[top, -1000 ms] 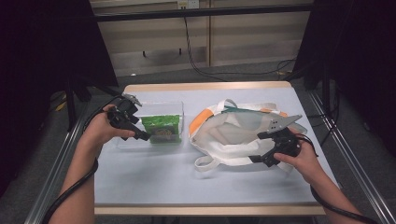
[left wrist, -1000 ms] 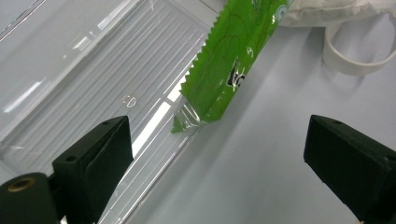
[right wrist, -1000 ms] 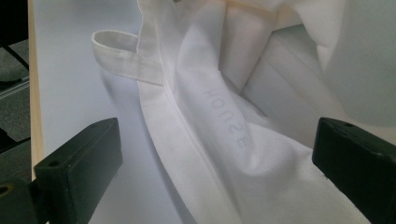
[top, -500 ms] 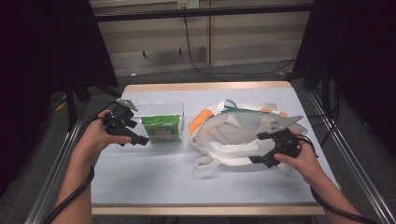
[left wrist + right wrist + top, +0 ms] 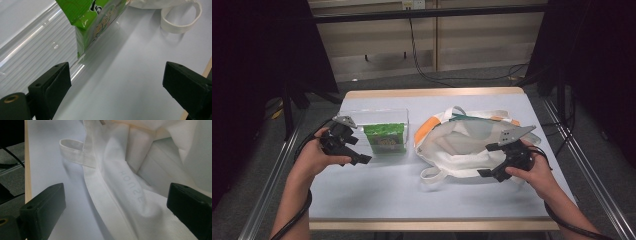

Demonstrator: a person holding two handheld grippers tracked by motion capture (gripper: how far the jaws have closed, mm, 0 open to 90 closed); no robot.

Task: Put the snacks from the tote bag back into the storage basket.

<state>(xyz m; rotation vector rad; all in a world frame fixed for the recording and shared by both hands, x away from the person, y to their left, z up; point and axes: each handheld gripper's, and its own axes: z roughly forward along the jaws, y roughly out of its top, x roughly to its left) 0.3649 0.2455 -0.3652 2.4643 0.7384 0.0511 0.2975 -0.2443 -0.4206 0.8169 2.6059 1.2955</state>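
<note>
- Against the earlier high-view pictures, the left tool [image 5: 357,150] sits a little lower and further toward the left of the frame, drawn back from the clear plastic box [image 5: 374,120]; the right tool [image 5: 492,160] has barely shifted.
- Left tool: jaws spread wide, nothing between them. In the left gripper view it [image 5: 117,92] looks over bare worktop [image 5: 130,75], with the box's near wall just beside its left jaw.
- Right tool: jaws wide apart and empty. In the right gripper view it [image 5: 115,212] hovers over the hem of the white tote bag [image 5: 140,195].
- The green snack packet [image 5: 385,138] stands upright in the right end of the box, left of frame centre; its printed face looks toward the bottom of the frame and its long axis runs left to right.
- The tote bag [image 5: 462,145] lies flat, right of centre, its mouth open; one strap loop [image 5: 434,174] points toward the bottom of the frame.
</note>
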